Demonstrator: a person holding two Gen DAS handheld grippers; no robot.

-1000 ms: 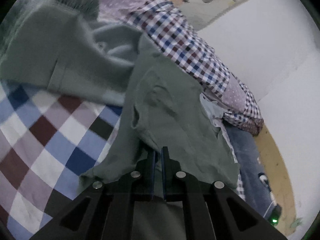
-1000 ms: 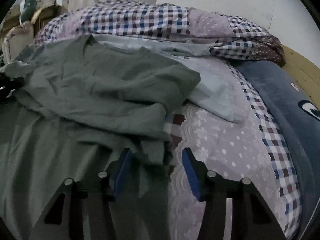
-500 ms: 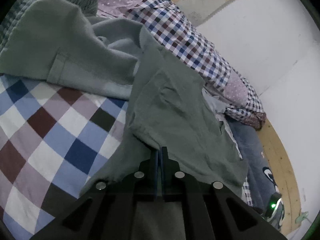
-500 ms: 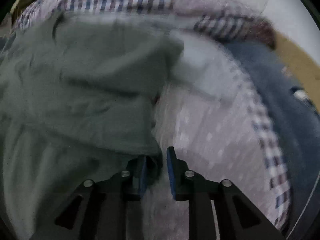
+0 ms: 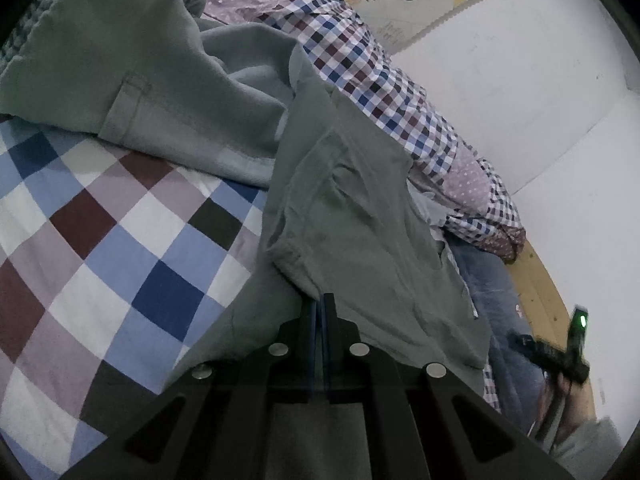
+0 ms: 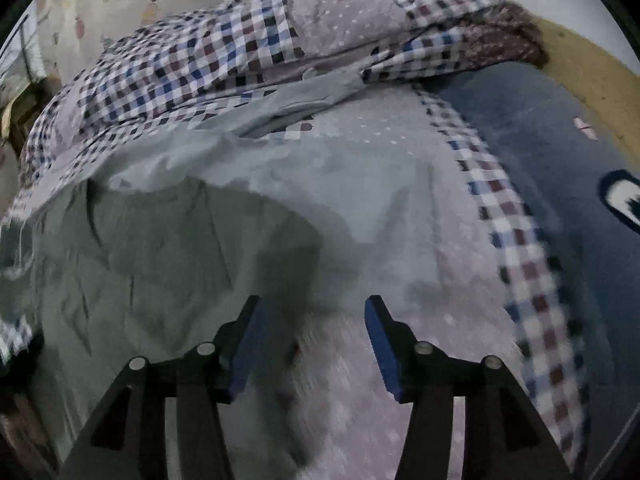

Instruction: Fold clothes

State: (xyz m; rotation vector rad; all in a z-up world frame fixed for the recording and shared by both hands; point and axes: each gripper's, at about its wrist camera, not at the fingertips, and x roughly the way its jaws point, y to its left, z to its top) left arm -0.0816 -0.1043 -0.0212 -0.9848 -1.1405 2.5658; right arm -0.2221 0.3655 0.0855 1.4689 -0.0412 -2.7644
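The green shirt (image 5: 352,216) lies rumpled across the bed (image 5: 100,240), toward its wall-side edge, over the checked sheet beside a checked quilt (image 5: 360,64). Your left claw (image 5: 319,304) is clamped on the shirt's near hem. Your right claw (image 6: 312,320) stands wide apart, empty, above the shirt's edge.

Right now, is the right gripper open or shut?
Open. The right gripper shows a wide gap between its blue pads, with nothing held.

A checked sheet (image 5: 100,248) covers the bed; beyond it a rumpled checked quilt (image 5: 372,76) lies against the white wall (image 5: 520,92).
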